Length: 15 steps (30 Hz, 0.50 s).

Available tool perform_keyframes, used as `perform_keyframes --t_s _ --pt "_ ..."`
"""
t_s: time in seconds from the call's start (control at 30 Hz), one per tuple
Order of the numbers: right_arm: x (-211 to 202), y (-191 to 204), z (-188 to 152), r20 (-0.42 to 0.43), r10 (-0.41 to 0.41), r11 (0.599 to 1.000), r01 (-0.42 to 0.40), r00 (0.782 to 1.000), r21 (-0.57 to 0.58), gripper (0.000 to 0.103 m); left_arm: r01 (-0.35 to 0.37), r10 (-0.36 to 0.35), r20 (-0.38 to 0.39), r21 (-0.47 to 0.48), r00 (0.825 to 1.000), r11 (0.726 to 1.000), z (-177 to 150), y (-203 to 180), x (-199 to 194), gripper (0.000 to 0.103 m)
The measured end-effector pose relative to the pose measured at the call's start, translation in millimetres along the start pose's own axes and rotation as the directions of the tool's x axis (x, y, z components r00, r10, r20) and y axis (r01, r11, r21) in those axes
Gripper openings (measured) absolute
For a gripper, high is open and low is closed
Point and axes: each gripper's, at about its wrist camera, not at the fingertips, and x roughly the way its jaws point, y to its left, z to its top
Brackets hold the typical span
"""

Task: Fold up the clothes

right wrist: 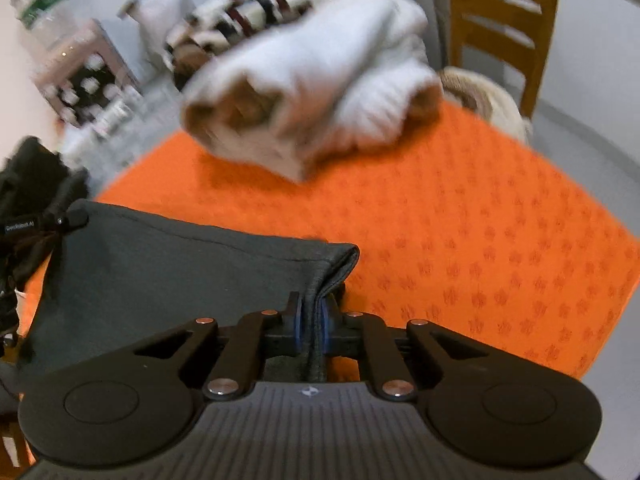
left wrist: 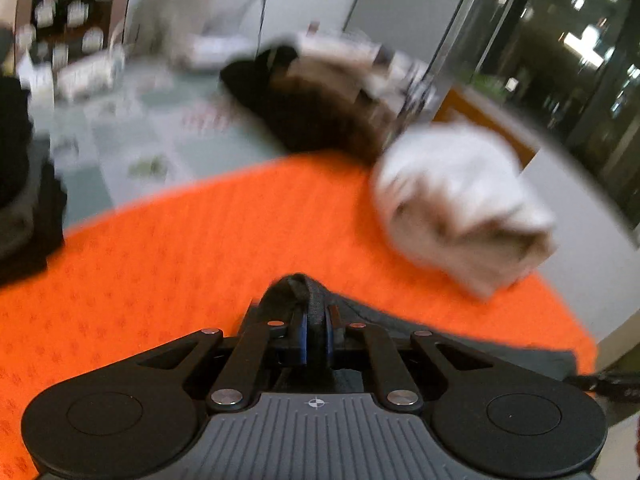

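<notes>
Left gripper [left wrist: 316, 328]: black plastic linkage arms with silver rivets and blue pads; its jaws are clamped on a thick, dark, finely knit fold of cloth that loops up above the tips.
Right gripper [right wrist: 314, 320]: same build; jaws pinched tight on a corner of the grey garment [right wrist: 160, 264], whose layered edges bunch between the blue pads.
Grey garment: dark grey, smooth matte fabric with a stitched hem. It lies flat on the orange cloth [right wrist: 480, 240] to the left of the right gripper. In the left view a strip of it [left wrist: 460, 340] runs off to the right of the gripper.
Orange cloth: bright orange, woven, with a repeated small raised motif; it covers the table.
White bundle [right wrist: 312, 92]: soft, thick, fleecy white material with tan inner folds, rolled loosely, resting at the far edge of the orange cloth; blurred in both views [left wrist: 460, 208].
Chair [right wrist: 504, 20]: wooden, slatted back, behind the table.
Dark heap [left wrist: 316, 108]: black and brown clothing beyond the orange cloth, blurred.
</notes>
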Motion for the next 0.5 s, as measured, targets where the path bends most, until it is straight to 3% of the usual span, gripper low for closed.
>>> perform_keyframes --t_s 0.1,0.23,0.33,0.5 --pt "3.2 -1.1 -2.9 -0.006 -0.014 1.0 0.014 1.0 -0.01 0.023 -0.035 0.034 -0.06 -0.01 0.998 0.999 -11.1 9.1 22.5 0.019" --pt "7.5 -2.5 -6.7 -0.014 -0.033 0.999 0.033 0.999 -0.024 0.025 -0.047 0.047 -0.007 -0.047 0.999 0.998 -6.3 10.6 1.9 0.028" --pt "-8.1 2.3 -6.3 0.019 -0.033 0.997 0.035 0.999 -0.069 0.025 -0.058 0.058 0.049 -0.008 0.997 0.998 -2.6 1.0 -30.1 0.034" --pt "-43.5 22.7 -10.2 0.066 0.09 0.975 -0.075 0.994 -0.208 0.026 -0.017 0.015 0.039 0.069 0.999 0.997 -26.9 -26.8 -74.4 0.034"
